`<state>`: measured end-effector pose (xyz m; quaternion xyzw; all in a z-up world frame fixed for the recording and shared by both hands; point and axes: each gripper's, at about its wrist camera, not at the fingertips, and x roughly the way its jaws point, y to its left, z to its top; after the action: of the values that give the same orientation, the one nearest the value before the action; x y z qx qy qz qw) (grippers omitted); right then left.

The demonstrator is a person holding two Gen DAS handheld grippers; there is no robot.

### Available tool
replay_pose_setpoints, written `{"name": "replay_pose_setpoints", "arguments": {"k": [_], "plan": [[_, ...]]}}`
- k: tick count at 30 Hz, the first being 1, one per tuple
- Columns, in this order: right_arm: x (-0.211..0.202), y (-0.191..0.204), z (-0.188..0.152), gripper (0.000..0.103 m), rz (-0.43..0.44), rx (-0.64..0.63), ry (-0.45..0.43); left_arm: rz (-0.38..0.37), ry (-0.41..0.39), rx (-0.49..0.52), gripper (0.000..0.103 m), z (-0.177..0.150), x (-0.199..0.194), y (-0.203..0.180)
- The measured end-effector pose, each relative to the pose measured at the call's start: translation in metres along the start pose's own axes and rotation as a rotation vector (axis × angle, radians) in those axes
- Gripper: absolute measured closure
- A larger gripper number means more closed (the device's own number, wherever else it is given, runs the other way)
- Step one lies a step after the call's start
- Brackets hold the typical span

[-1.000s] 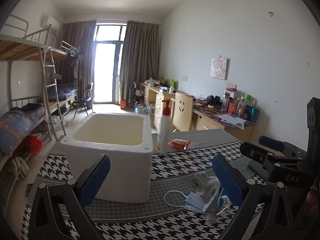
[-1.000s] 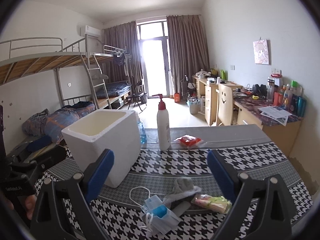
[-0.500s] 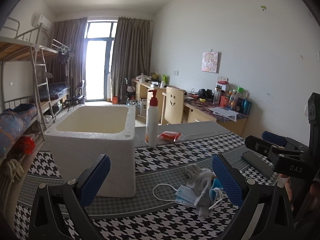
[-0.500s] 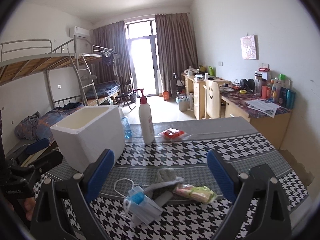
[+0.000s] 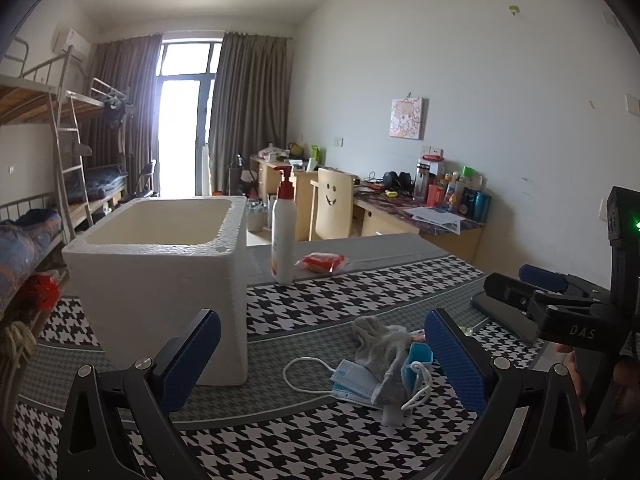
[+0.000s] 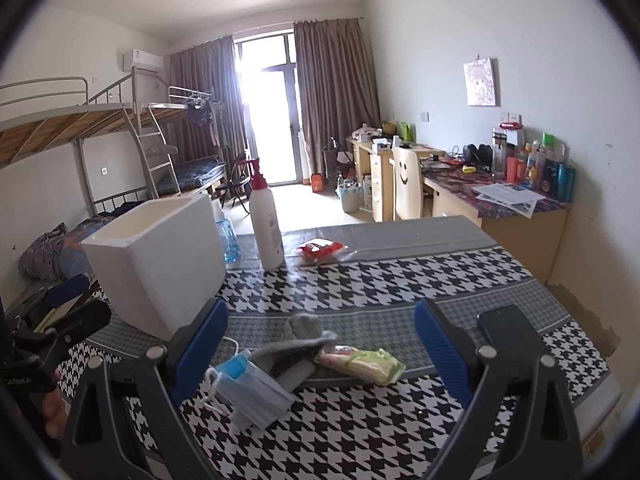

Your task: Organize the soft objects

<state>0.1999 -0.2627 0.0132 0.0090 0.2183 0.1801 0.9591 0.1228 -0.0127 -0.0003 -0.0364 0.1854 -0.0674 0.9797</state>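
With both claws, left claw (image 5: 320, 354) and right claw (image 6: 320, 346), held wide open and empty, the grey sock (image 6: 306, 330) could be dragged up with the face masks (image 6: 250, 386) (seemingly tangled by their loops).

A white pump bottle (image 6: 266, 224) stands on the houndstooth-covered desk (image 6: 400, 276), a red packet (image 6: 321, 249) just beside it; a dark phone (image 6: 507, 330), probably, lies nearer.
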Motion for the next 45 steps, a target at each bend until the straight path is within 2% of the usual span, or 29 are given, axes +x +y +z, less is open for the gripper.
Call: {"name": "replay_pose_setpoints", "arguments": {"k": [19,32,41,45], "plan": [[0.023,-0.024,-0.022,0.007,-0.041,0.025,0.084,-0.034,0.074,0.003,0.001,-0.016,0.027,-0.012],[0.036,-0.044,-0.034,0.007,-0.039,0.064,0.135,-0.115,0.114,0.042,0.001,-0.024,0.041,-0.034],[0.042,-0.049,-0.041,0.007,-0.067,0.069,0.166,-0.150,0.176,0.030,0.001,-0.031,0.059,-0.041],[0.046,-0.054,-0.045,0.007,-0.079,0.073,0.183,-0.173,0.202,0.042,0.007,-0.033,0.067,-0.049]]}}
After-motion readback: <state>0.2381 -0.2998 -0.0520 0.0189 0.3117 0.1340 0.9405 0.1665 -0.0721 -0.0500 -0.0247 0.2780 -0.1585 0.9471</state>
